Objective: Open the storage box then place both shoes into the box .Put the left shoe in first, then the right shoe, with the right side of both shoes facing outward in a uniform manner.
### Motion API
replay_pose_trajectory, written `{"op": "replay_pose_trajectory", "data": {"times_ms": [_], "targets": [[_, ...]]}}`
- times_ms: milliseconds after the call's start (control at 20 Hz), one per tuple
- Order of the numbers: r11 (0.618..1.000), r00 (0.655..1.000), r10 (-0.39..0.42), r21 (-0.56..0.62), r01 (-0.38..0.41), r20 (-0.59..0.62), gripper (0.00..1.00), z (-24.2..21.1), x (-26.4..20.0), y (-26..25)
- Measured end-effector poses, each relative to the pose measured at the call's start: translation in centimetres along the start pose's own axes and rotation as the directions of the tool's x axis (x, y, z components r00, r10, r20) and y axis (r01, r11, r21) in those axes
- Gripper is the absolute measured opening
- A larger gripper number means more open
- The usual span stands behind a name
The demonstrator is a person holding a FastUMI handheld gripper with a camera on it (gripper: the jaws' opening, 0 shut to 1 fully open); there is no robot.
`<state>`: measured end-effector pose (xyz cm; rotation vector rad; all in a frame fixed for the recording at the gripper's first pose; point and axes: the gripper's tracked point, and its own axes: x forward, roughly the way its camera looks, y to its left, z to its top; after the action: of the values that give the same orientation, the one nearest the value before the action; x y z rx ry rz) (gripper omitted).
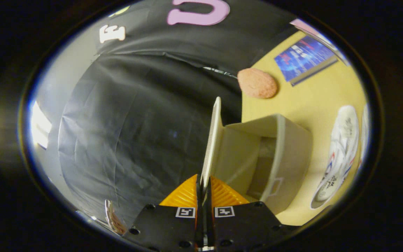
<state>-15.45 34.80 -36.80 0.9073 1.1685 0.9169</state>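
gripper view: the whole scene is rolled hard to one side, so the yellow table (313,101) stands like a wall beyond and beside the fingers. the gripper (203,183) has its two fingers drawn close together, both pressing on the thin edge of the storage box's lid (213,136), which runs straight ahead from between the fingertips as a narrow pale panel seen edge-on. the lid is swung away from the storage box (275,157), so the box is open: its mouth and pale inner walls show just beside the lid, and a small rectangular cut-out handle shows in the rim near the fingers. the box sits on the yellow table, touching it along its base. a white shoe (341,154) with red and blue marks on its side lies on the table well apart from the box, sole edge toward the box, toe end nearer the gripper. a second white shoe (365,129) shows as a sliver just beyond the first, too cut off to tell how it lies. a round pinkish pad (257,83) rests on the table beyond the box, near the table's edge, and a blue printed sheet (304,57) lies farther along. the dark cloth wall (135,122) hangs beyond the lid.
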Motion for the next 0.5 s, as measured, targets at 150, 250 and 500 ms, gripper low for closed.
{"op": "replay_pose_trajectory", "data": {"times_ms": [150,250,500], "targets": [[0.996,0.998,0.038,-0.085,-0.042,-0.042,0.06,0.8,2.9,4.1],[0.994,0.996,0.054,-0.094,-0.061,-0.071,0.06,0.7,5.2,5.9],[0.997,0.996,0.057,-0.046,-0.060,-0.075,0.06,0.1,10.5,8.3]]}}
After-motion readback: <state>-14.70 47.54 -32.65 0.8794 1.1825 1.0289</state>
